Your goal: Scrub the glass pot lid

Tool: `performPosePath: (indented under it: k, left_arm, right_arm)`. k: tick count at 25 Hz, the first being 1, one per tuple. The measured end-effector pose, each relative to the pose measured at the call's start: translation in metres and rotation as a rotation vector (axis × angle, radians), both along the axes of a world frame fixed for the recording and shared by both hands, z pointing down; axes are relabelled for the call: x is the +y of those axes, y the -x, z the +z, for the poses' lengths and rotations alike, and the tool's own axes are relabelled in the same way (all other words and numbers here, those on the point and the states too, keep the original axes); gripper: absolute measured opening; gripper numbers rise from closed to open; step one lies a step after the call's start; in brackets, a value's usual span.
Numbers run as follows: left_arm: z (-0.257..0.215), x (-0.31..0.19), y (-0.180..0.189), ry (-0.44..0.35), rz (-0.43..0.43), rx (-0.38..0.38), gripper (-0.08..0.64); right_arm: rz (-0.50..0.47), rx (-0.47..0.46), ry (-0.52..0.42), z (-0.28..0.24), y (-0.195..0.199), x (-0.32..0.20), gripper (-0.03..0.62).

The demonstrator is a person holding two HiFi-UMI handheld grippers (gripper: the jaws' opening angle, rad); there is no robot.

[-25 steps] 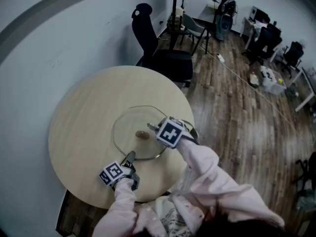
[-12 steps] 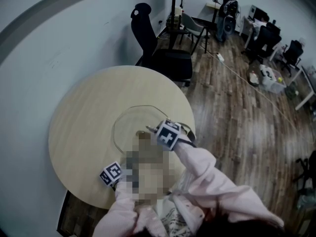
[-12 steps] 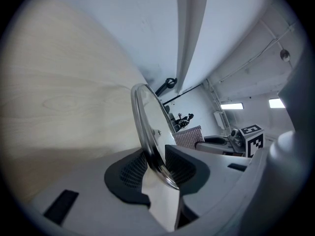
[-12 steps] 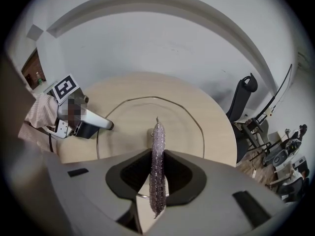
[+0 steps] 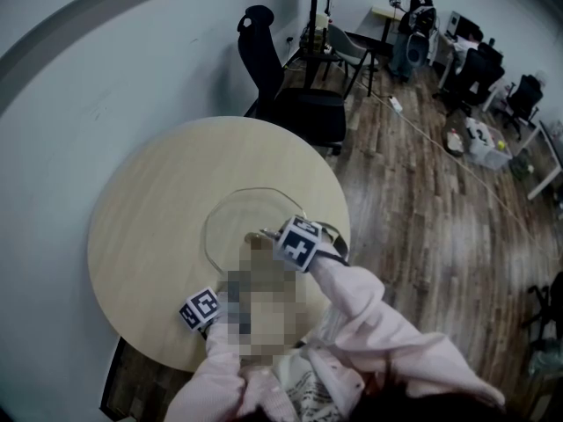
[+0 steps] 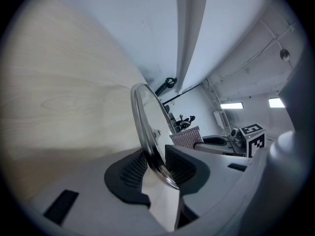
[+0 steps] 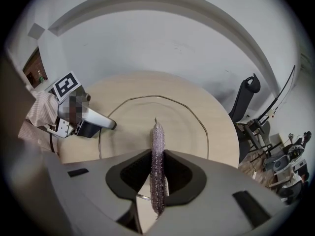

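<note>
A black office chair (image 5: pixel 295 104) is standing just behind the round, pale wood-grain desk (image 5: pixel 149 218), apart from the work. The glass pot lid (image 5: pixel 239 216), clear with a metal rim, is lying on the desk's near half. The left tongs (image 6: pixel 156 170) are pinching its rim; the right tongs (image 7: pixel 157 181) are pinching a thin, nubbly purple scrub pad (image 7: pixel 157 146) over the glass.

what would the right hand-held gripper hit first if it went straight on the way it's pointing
Most likely the glass pot lid: the right hand-held gripper points down at it, the purple scrub pad in its jaws leading. Contact is unclear.
</note>
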State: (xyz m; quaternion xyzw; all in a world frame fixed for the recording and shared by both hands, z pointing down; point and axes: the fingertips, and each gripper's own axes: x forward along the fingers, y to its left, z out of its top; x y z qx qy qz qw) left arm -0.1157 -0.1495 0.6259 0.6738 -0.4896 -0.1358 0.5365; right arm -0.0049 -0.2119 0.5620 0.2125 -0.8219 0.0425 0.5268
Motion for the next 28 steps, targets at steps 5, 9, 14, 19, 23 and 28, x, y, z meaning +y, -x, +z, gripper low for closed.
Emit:
performPosePath:
  k: [5,9,14,19,23,28]
  left_arm:
    - [0.003,0.0,-0.001,0.006,0.0,0.003,0.126]
    - [0.0,0.001,0.001,0.004,0.0,0.0,0.126]
    - [0.0,0.0,0.0,0.004,-0.002,-0.002,0.126]
    - [-0.002,0.002,-0.001,0.004,-0.005,-0.006,0.126]
    - [-0.001,0.002,0.0,0.005,-0.013,-0.003,0.126]
    - [-0.002,0.001,-0.001,0.004,-0.021,-0.006,0.124]
  right_arm:
    - [-0.008,0.006,0.005,0.005,0.003,0.003,0.075]
    - [-0.024,-0.005,0.011,0.003,0.012,0.008,0.075]
    - [-0.038,0.005,0.016,0.005,0.014,0.011,0.075]
    - [-0.064,-0.011,0.016,0.001,0.02,0.016,0.075]
    - [-0.076,-0.02,0.03,0.002,0.025,0.022,0.075]
    - [-0.099,-0.039,0.043,0.001,0.031,0.029,0.075]
